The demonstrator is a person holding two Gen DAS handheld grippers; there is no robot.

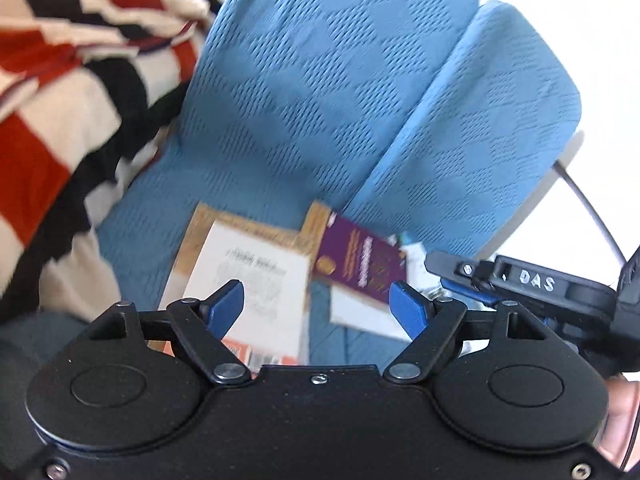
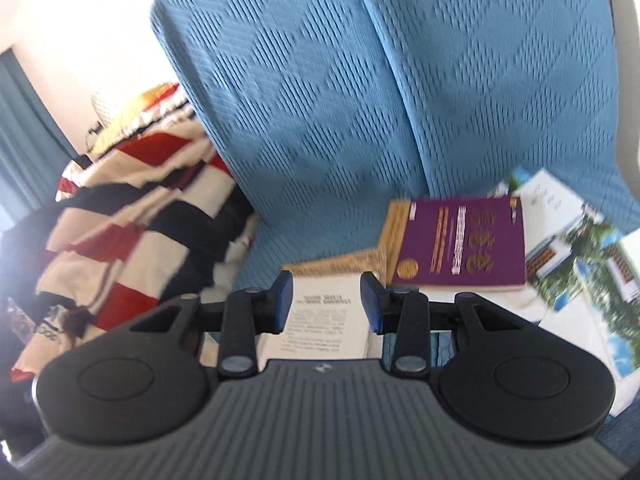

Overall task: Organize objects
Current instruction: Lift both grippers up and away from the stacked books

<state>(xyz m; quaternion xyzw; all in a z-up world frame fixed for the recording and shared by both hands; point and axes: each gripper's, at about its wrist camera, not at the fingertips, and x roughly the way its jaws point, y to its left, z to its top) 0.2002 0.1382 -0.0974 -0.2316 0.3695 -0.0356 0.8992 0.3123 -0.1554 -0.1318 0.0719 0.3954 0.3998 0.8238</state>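
**Both tongs empty above the books on the sofa seat**

Black tongs fill the foreground of each view, and neither pair holds anything. The left tongs (image 1: 318, 304) stand wide, their blue pads (image 1: 228, 306) well apart with only air between them. The right tongs (image 2: 326, 306) stand at a narrower gap, also with nothing gripped; the print seen between their pads belongs to a book lying further off, not to anything clamped.

Taking the purple book (image 2: 460, 242) as the landmark: it lies flat on the blue sofa seat (image 2: 264, 252), at the foot of the back cushions (image 2: 320, 100). Just beside it, on the side toward the striped blanket (image 2: 132, 232), lies a white-covered book (image 1: 252, 280) with a tan, wood-patterned border, and the purple book's near corner seems to overlap that border. On the other side of the purple book are glossy leaflets (image 2: 580, 264) with building and tree photos, fanned loosely and partly under it. The blanket is bunched well apart from it, at the seat's far end.

Lying flat and half overlapped, the books look roughly gathered rather than squared up, so I judge the sorting unfinished. With both tongs free and hovering over the pile, either could take the next item; the thin leaflets would likely be the hardest to pinch off the soft cover.
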